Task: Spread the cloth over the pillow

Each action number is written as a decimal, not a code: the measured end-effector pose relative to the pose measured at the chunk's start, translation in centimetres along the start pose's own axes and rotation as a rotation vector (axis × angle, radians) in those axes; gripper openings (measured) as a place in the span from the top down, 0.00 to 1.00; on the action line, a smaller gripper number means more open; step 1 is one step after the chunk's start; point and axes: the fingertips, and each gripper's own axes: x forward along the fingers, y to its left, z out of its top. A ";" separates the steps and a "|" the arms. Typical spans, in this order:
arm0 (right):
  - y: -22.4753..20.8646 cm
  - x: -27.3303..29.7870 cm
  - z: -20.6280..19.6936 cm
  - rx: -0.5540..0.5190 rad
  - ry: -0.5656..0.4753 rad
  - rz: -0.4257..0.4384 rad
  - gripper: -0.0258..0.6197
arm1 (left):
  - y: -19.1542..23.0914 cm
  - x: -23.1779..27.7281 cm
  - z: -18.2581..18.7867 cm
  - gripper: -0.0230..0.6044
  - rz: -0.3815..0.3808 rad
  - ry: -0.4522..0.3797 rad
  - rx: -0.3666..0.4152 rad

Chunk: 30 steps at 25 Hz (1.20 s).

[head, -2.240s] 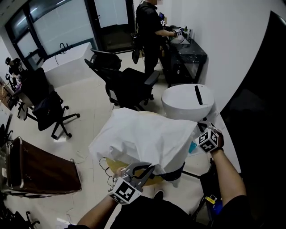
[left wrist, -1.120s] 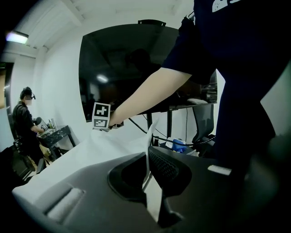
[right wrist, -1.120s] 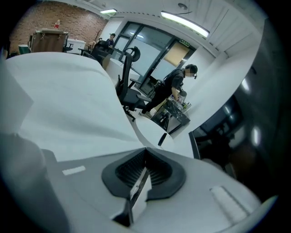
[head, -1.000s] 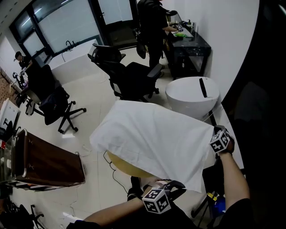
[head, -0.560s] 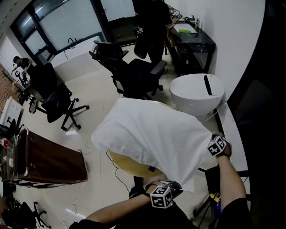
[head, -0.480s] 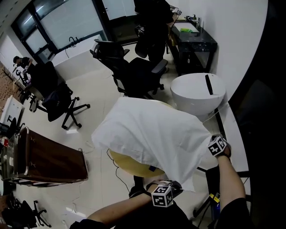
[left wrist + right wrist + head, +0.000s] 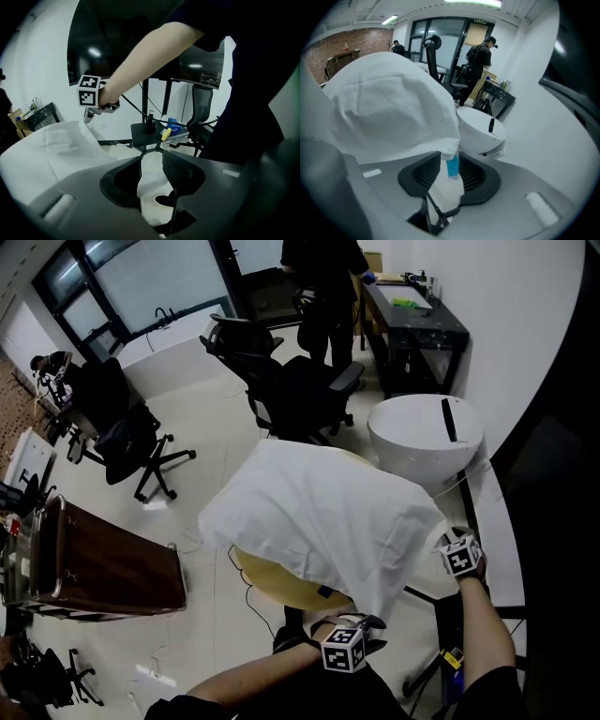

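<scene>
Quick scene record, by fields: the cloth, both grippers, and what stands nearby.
cloth: white, draped over a bulky form
beneath: yellow round top shows at the cloth's lower edge
left gripper: jaws opening, cloth edge seems to hang between them
right gripper: jaws opening, cloth corner with blue tag between them
nearby: white round unit, black office chair

Ref = cloth. It's draped over what's probably the pillow; only a rim shows under the cloth's near-left edge. Round drum just behind-right of the cloth. Office chair behind it. Long bench well left. Desk far behind-right, person beside the desk.
</scene>
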 end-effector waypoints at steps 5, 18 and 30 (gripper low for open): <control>1.4 -3.3 2.5 0.005 -0.101 -0.006 0.76 | 3.0 -5.2 -1.6 0.75 0.175 -0.021 -0.037; 8.9 -13.4 14.2 0.066 -0.401 -0.064 0.76 | 14.0 -25.3 -19.4 0.75 0.741 0.258 -0.099; 19.7 -19.2 19.0 0.183 -0.400 -0.150 0.76 | 19.4 -31.1 -27.6 0.73 0.721 0.348 0.136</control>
